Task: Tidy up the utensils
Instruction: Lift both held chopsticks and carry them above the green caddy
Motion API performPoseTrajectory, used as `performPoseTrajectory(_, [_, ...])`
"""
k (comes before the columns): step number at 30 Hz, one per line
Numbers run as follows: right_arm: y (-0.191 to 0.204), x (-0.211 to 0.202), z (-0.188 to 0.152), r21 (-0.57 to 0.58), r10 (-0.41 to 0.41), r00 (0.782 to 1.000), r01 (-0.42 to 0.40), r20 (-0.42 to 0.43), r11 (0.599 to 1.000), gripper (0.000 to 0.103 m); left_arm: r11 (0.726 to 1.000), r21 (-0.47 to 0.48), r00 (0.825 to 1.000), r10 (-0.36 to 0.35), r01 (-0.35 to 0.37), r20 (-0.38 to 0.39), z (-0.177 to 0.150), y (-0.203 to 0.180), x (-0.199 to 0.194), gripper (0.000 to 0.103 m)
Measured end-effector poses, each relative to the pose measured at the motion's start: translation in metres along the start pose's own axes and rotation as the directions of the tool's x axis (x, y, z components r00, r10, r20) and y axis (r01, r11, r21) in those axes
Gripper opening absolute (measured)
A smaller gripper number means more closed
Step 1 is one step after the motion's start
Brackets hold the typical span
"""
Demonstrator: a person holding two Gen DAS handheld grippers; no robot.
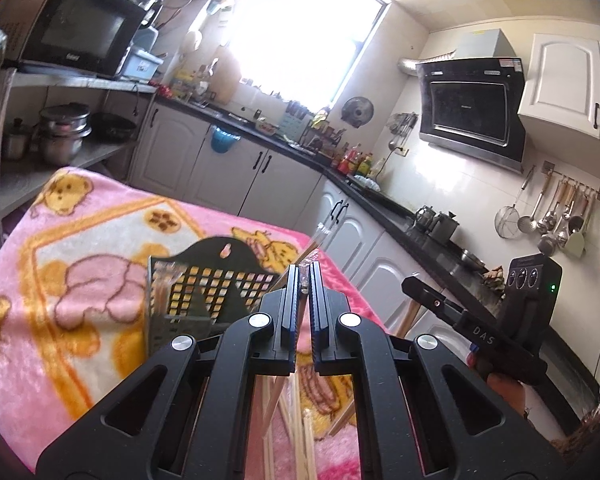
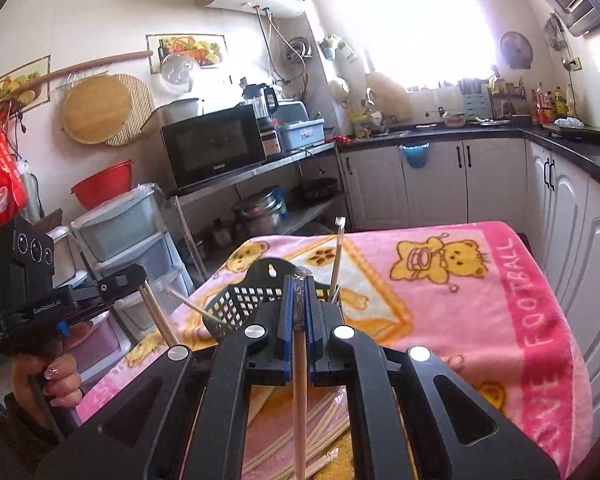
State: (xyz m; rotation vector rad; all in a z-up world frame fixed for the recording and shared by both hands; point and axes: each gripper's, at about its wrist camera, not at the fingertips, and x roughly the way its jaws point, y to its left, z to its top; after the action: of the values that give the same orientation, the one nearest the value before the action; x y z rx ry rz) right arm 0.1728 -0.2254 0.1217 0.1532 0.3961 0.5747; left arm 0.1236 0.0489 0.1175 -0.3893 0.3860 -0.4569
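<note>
Two grippers, each clamped on wrapped chopsticks above the black holder.

Left wrist: left gripper (image 1: 304,270) pinches a chopstick (image 1: 315,240) over the holder (image 1: 204,280).
Right wrist: right gripper (image 2: 299,284) grips a chopstick (image 2: 299,380); its loose wrapper could snag the holder's rim.

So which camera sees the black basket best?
The right wrist view: the black basket shows its lattice, hanging hole and a chopstick standing inside. The left wrist view shows the basket too, partly hidden behind the left gripper.
</note>
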Motion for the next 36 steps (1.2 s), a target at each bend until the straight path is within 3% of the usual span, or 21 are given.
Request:
performPoseTrajectory(19, [0.022,0.001,0.060,-0.085,0.035,0.991,-0.023,0.132,0.996,0.005,0.997,0.083,0.996,-0.008,0.000,0.094,0.054,-0.023,0.011,0.003])
performPoseTrajectory(36, [0.041,0.016,0.121,-0.141,0.076,0.955,-0.036,0.286,0.989,0.005,0.986,0.126,0.970,0.081,-0.112,0.231,0.100,-0.025,0.012,0.003])
